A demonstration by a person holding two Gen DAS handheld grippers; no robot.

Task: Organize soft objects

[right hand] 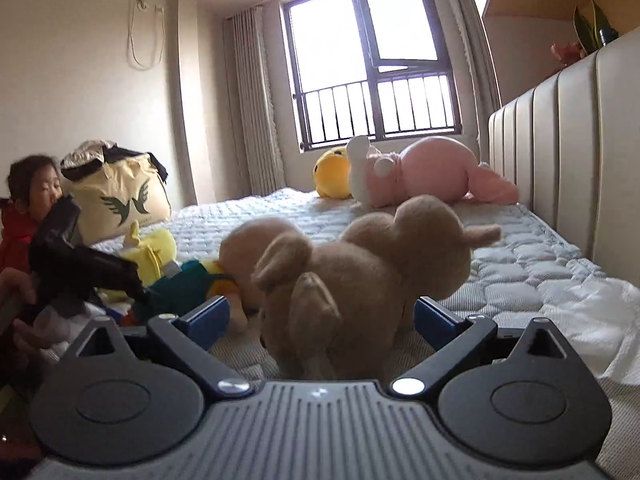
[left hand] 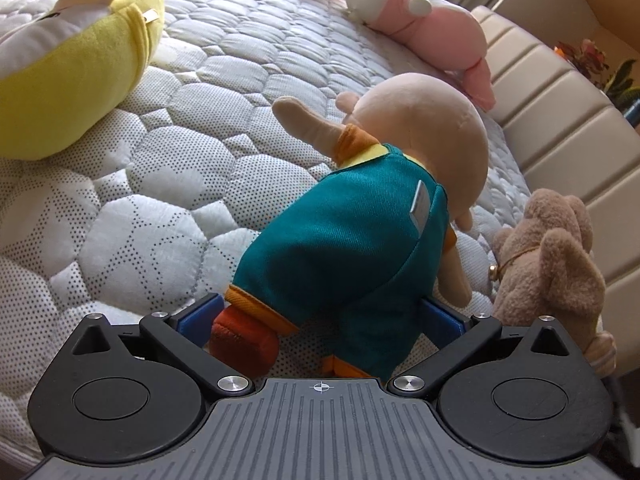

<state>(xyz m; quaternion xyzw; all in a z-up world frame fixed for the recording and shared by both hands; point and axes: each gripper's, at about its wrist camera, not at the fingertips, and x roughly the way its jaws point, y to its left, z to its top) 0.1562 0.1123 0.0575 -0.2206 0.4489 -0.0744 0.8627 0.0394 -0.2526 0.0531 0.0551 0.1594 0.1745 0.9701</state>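
Observation:
A doll in teal overalls (left hand: 352,236) lies face down on the quilted mattress (left hand: 160,184). My left gripper (left hand: 320,312) is wide open with its blue pads on either side of the doll's hips and legs. A tan plush bear (right hand: 352,280) lies on the mattress (right hand: 540,256). My right gripper (right hand: 320,316) is wide open around the bear's rear; its left pad stands apart from the plush. The bear also shows in the left wrist view (left hand: 552,256), right of the doll. The doll shows in the right wrist view (right hand: 192,280), left of the bear.
A yellow banana plush (left hand: 76,64) lies at the left. A pink-and-white plush (right hand: 424,172) and a yellow plush (right hand: 334,176) lie far back by the window. A padded headboard (right hand: 568,136) runs along the right. A cloth bag (right hand: 120,196) and a child (right hand: 28,200) are at the left.

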